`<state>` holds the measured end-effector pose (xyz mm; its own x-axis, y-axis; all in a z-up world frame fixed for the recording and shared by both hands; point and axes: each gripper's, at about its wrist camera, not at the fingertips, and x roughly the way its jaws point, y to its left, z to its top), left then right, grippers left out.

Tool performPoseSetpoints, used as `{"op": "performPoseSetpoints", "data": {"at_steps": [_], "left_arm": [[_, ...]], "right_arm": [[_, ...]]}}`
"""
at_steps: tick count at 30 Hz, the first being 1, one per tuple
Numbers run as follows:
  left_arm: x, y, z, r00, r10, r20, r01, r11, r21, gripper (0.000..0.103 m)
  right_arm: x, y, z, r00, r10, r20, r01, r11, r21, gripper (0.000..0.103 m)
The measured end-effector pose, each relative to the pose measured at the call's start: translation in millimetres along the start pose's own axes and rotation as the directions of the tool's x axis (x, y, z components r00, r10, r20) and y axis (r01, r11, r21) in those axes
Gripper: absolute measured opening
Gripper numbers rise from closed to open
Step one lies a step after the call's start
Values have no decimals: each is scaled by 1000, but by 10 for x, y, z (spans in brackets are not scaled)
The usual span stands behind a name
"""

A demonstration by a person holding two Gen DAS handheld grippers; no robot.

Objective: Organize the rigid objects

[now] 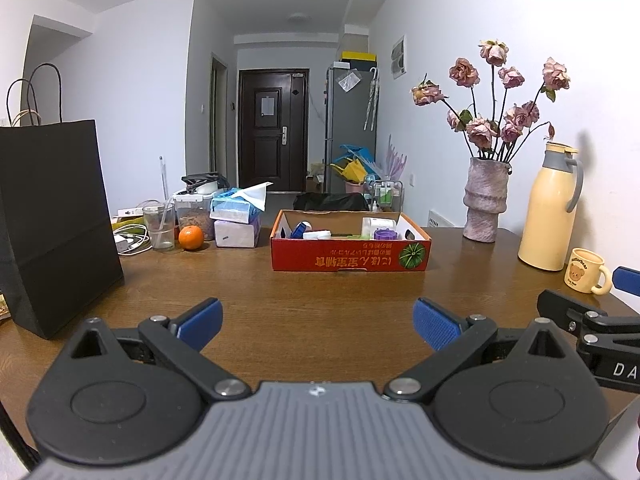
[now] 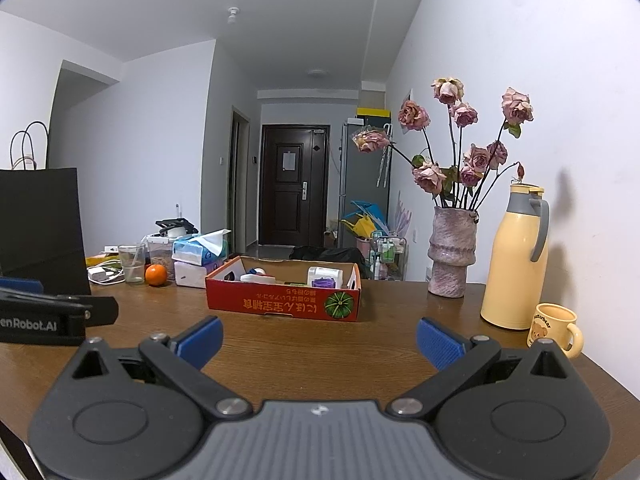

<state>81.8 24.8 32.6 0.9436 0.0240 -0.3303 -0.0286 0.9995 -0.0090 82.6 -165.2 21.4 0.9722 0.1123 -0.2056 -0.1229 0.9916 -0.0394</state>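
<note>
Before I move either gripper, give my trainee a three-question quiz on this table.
1. True or false: both grippers are open and hold nothing.
2. What stands between the vase and the mug? A) flask B) orange C) bag
3. What fruit lies left of the red box?

Key: 1. True: left gripper and right gripper have their fingers spread. 2. A, the flask. 3. The orange.

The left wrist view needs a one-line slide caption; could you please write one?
Open left gripper over wooden table, facing red cardboard box of small containers.
</note>
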Motion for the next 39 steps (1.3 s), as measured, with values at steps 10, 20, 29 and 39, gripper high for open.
{"op": "performPoseSetpoints", "data": {"at_steps": [10, 20, 29, 39], "left_arm": [[14, 5, 7, 1000, -1, -1, 1, 1000, -1, 103], [7, 16, -6, 1000, 1, -3, -1, 1000, -1, 103], [13, 19, -12, 1000, 2, -5, -2, 1000, 1, 103], [39, 23, -10, 1000, 2, -8, -2, 1000, 5, 103]], "right_arm": [[-1, 3, -2, 1000, 0, 0, 0, 1000, -1, 103], [2, 4, -2, 1000, 0, -1, 0, 1000, -1, 103], [-4, 16, -1, 1000, 2, -3, -2, 1000, -1, 103], [15, 23, 3, 1000, 1, -9, -1, 1000, -3, 103]]}}
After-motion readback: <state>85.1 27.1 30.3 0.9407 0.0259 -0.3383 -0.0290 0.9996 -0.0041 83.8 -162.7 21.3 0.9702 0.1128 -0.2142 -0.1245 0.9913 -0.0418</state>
